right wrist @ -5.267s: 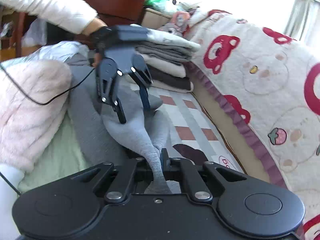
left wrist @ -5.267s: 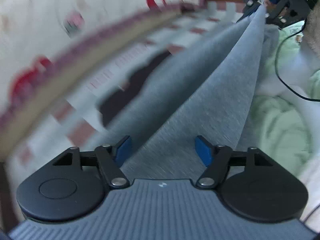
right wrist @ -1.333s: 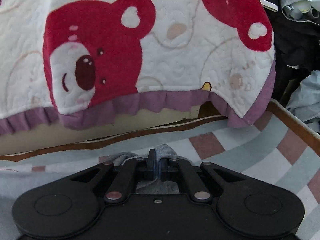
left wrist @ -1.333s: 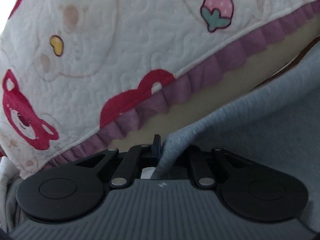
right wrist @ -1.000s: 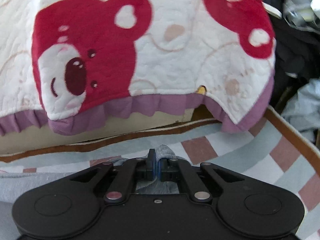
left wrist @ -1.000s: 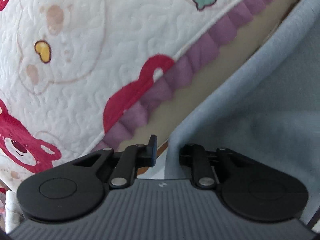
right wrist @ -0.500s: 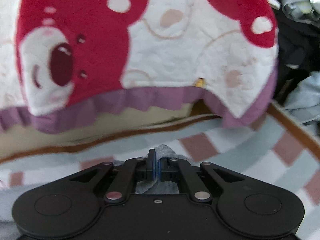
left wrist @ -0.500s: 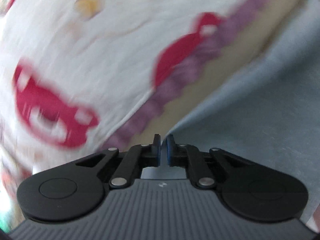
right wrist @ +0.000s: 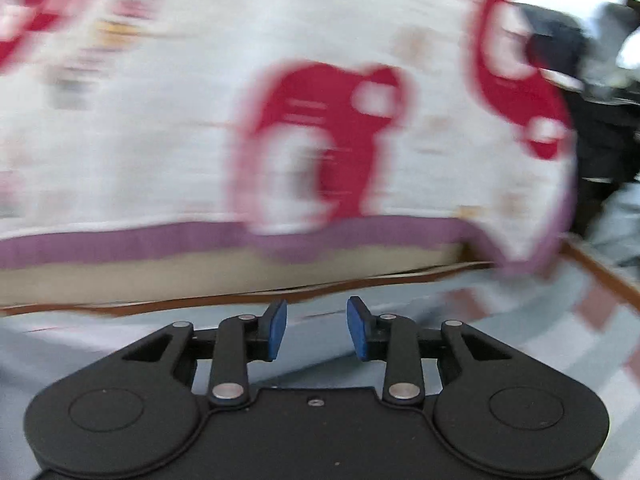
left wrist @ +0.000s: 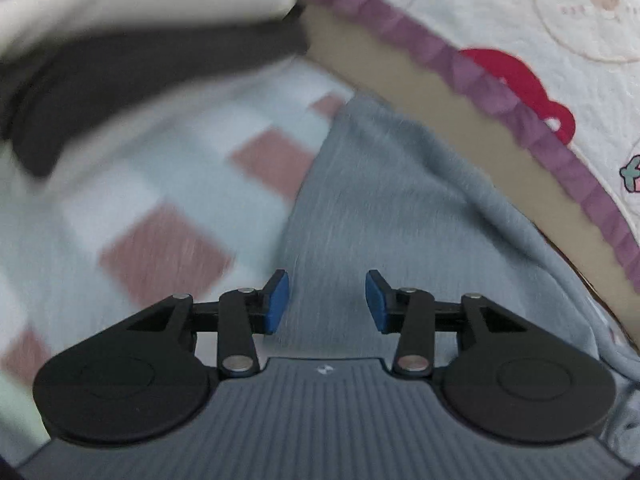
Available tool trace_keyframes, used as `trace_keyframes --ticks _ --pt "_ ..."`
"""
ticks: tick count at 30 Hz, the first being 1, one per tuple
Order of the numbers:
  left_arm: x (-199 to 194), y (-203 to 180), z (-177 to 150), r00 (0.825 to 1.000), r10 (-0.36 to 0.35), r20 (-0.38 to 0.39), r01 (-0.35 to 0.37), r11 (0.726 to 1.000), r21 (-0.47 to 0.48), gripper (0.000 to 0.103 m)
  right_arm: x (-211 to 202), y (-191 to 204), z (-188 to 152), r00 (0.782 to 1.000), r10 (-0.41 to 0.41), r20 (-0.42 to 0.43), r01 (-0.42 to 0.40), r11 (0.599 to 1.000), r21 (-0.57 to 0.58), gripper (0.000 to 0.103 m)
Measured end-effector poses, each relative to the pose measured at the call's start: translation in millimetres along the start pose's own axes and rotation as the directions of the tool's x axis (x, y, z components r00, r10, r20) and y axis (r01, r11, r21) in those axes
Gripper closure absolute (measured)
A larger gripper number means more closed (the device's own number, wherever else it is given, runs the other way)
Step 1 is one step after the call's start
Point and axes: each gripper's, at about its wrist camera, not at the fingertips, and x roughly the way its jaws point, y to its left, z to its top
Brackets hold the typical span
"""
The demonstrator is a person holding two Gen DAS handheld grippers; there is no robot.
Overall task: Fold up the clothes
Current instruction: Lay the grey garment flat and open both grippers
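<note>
L gripper [left wrist: 327,301] jaws opening, empty, over grey garment [left wrist: 400,200], R gripper [right wrist: 317,328] opening, empty

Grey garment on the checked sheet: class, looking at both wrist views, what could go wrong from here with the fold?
1. Both claws are opening with nothing pinched: the left claw hangs over the grey garment, so the cloth may have settled crooked.
2. The garment's far edge lies against the bear-print quilt; it could catch under the purple trim.
3. The right claw view is blurred, so the next grasp may miss.
</note>
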Motion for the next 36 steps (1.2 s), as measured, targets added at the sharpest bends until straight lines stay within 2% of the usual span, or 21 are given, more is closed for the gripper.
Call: trace_keyframes --ticks 2,3,5,7,9,10,12,14,16,18,20,22,24,26,28,30,32,33,34,35,36 --pt "-10 -7 -6 0.999 -0.029 -0.026 0.031 0.996 0.082 0.061 -21 43 -16 0.985 0.173 -0.005 -0.173 0.984 -0.035 0.058" --pt "-11 -5 -9 0.998 -0.058 -0.039 0.06 0.996 0.064 0.058 -24 66 -27 0.969 0.248 -0.008 -0.248 0.967 -0.062 0.055" --pt "-12 0 -17 0.991 -0.117 -0.069 0.117 0.993 0.006 0.056 -31 121 -56 0.912 0.406 -0.058 -0.41 0.903 -0.128 0.055" --pt "-3 11 -18 0.975 -0.203 -0.093 0.192 0.975 -0.113 0.056 -36 170 -87 0.862 0.49 -0.128 -0.505 0.849 -0.156 0.055" --pt "3 20 -19 0.961 -0.264 -0.076 0.244 0.948 -0.206 0.056 -36 205 -113 0.82 0.524 -0.228 -0.569 0.787 -0.239 0.056" --pt "5 24 -20 0.957 -0.285 -0.063 0.263 0.935 -0.239 0.056 -37 221 -124 0.816 0.513 -0.265 -0.576 0.752 -0.319 0.056" --pt "7 30 -21 0.958 -0.282 -0.045 0.26 0.927 -0.27 0.056 -40 251 -145 0.813 0.478 -0.332 -0.582 0.665 -0.468 0.057" --pt "10 36 -21 0.959 -0.282 -0.034 0.259 0.918 -0.302 0.055 -49 267 -158 0.845 0.426 -0.323 -0.532 0.607 -0.591 0.057" --pt "12 39 -19 0.966 -0.26 -0.01 0.241 0.908 -0.342 0.054 -52 269 -165 0.883 0.384 -0.271 -0.458 0.576 -0.677 0.057" --pt "12 42 -19 0.977 -0.209 0.035 0.206 0.899 -0.387 0.055 -48 272 -167 0.898 0.357 -0.257 -0.43 0.59 -0.683 0.056" --pt "3 38 -19 0.982 -0.162 0.101 0.187 0.919 -0.347 0.056 -43 275 -169 0.912 0.331 -0.243 -0.402 0.602 -0.69 0.056" --pt "1 29 -20 0.984 -0.134 0.122 0.165 0.938 -0.304 0.056 -38 278 -172 0.918 0.319 -0.236 -0.388 0.599 -0.701 0.056" --pt "9 29 -19 0.981 -0.162 0.105 0.188 0.927 -0.324 0.054 -32 280 -174 0.921 0.31 -0.235 -0.381 0.603 -0.701 0.056" --pt "17 34 -18 0.977 -0.175 0.118 0.208 0.896 -0.393 0.054 -28 283 -174 0.921 0.306 -0.242 -0.385 0.614 -0.689 0.056" --pt "22 37 -14 0.971 -0.188 0.15 0.236 0.863 -0.447 0.048 -24 285 -174 0.92 0.301 -0.249 -0.388 0.626 -0.677 0.056" --pt "26 37 -13 0.963 -0.198 0.181 0.26 0.85 -0.458 0.045 -22 285 -171 0.919 0.3 -0.255 -0.392 0.639 -0.662 0.055" --pt "31 31 -14 0.962 -0.199 0.189 0.263 0.864 -0.429 0.045 -18 284 -168 0.919 0.297 -0.259 -0.394 0.669 -0.63 0.055" --pt "34 25 -12 0.964 -0.186 0.19 0.248 0.888 -0.388 0.047 -16 283 -167 0.92 0.295 -0.26 -0.393 0.682 -0.617 0.054" --pt "36 19 -11 0.967 -0.171 0.191 0.229 0.912 -0.342 0.064 -13 283 -167 0.92 0.292 -0.261 -0.391 0.695 -0.604 0.054" --pt "37 8 -6 0.979 -0.092 0.181 0.135 0.961 -0.241 0.081 -11 282 -166 0.921 0.289 -0.261 -0.389 0.707 -0.59 0.054" --pt "38 -3 0 0.984 0.0 0.178 0.023 0.992 -0.126 0.1 -8 282 -165 0.922 0.284 -0.265 -0.387 0.723 -0.573 0.054"
